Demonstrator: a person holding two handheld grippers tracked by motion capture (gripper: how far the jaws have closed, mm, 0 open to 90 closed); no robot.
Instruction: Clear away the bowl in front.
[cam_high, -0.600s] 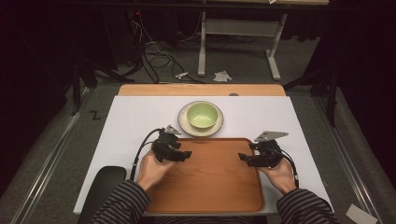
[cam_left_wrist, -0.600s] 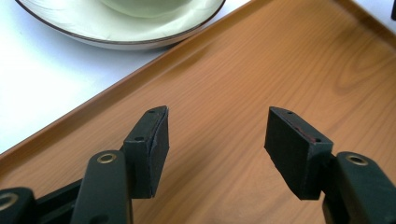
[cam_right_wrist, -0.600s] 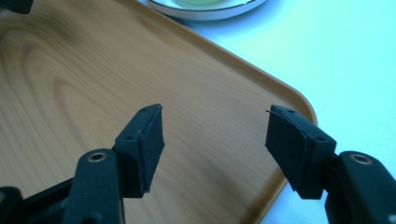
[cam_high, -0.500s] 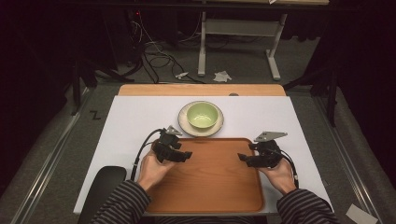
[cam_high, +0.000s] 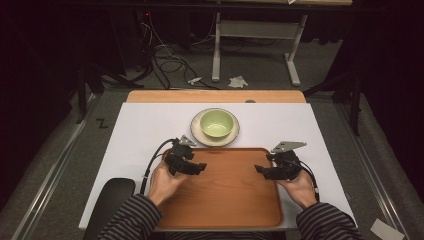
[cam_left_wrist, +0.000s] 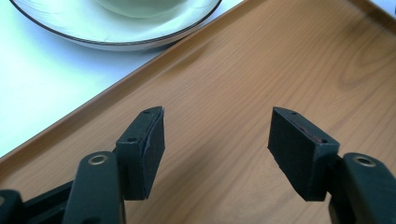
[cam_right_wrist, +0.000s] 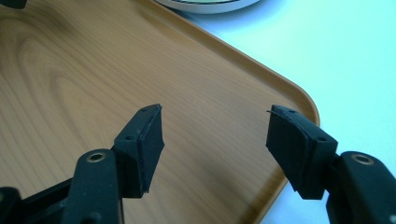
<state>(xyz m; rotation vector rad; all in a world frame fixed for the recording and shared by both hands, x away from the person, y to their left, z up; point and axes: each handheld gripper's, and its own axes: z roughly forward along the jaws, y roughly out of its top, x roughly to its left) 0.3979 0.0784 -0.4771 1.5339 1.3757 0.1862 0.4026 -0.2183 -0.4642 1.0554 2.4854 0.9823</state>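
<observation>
My left gripper (cam_high: 192, 167) hovers over the near-left part of the tray (cam_high: 225, 210), jaws spread with nothing between them; in the left gripper view the pads (cam_left_wrist: 152, 144) stand apart above bare wood. My right gripper (cam_high: 265, 172) hangs over the tray's right side, jaws likewise spread and empty, its pads (cam_right_wrist: 149, 140) above the tray's rounded right corner.

The tray is wooden, lies on the near half of the counter, and carries nothing. Just beyond its far edge sits a plate (cam_high: 197, 131) with a green bowl (cam_high: 216, 123) on it. From above, plate and tray rim look as if they touch or nearly so; I cannot tell which. The plate's dark-lined rim (cam_left_wrist: 140, 39) shows close ahead of the left gripper.

I judge this to be the start of a step: both grippers are poised and neither has taken hold of anything. The nearest things to work on are the bowl and plate, so the next move probably calls for reaching forward past the tray's far edge and closing on a rim, keeping the bowl level.

The counter (cam_high: 140, 135) is covered in white, with a wooden strip (cam_high: 215, 96) along its far side. Beyond it lie a grey floor (cam_high: 260, 60), loose cables (cam_high: 170, 62), a metal frame (cam_high: 252, 35) and scraps of paper (cam_high: 237, 81), in a dark room.
</observation>
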